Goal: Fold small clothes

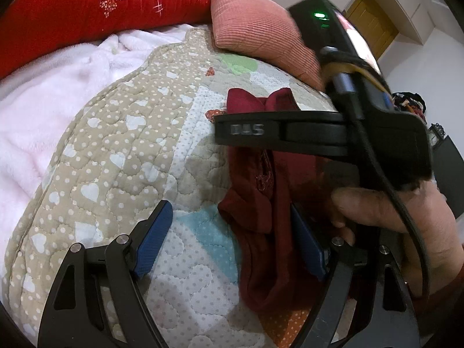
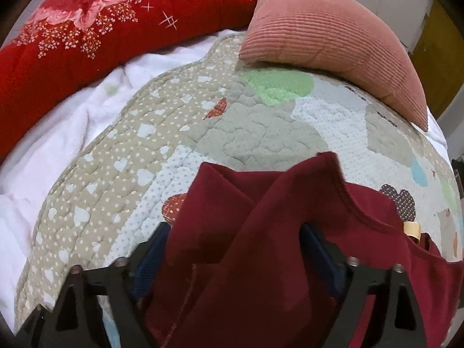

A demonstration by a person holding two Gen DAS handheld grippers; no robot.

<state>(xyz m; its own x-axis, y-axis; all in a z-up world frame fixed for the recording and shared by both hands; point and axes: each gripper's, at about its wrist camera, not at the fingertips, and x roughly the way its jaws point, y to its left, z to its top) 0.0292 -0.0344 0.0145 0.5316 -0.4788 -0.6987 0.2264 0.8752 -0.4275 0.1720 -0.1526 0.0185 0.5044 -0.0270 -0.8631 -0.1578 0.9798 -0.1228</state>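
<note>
A: Dark red knit, that's the small garment (image 1: 266,226), bunched on the patchwork quilt (image 1: 121,150). In the left wrist view it runs from the centre down toward 5 o'clock.

B: And the left gripper (image 1: 232,237)?

A: Its jaws stand wide apart. One blue pad (image 1: 153,237) sits over bare quilt at 7 o'clock, the other touches the cloth's edge at 5 o'clock. It grips nothing. The right gripper's black body crosses the view at 3 o'clock, with the person's right hand (image 1: 406,220) beneath it.

B: The right gripper (image 2: 237,249) itself, seen from its own camera?

A: Its fingers are spread with the garment (image 2: 261,246) heaped between and over them, filling the view from centre to 6 o'clock. Whether the pads press the cloth, I cannot tell; fabric hides them.

B: Around it?

A: A pink ribbed cushion (image 2: 327,37) at 1 o'clock, a red floral blanket (image 2: 87,32) at 10 o'clock, white fleece (image 2: 58,145) at 9 o'clock.
</note>
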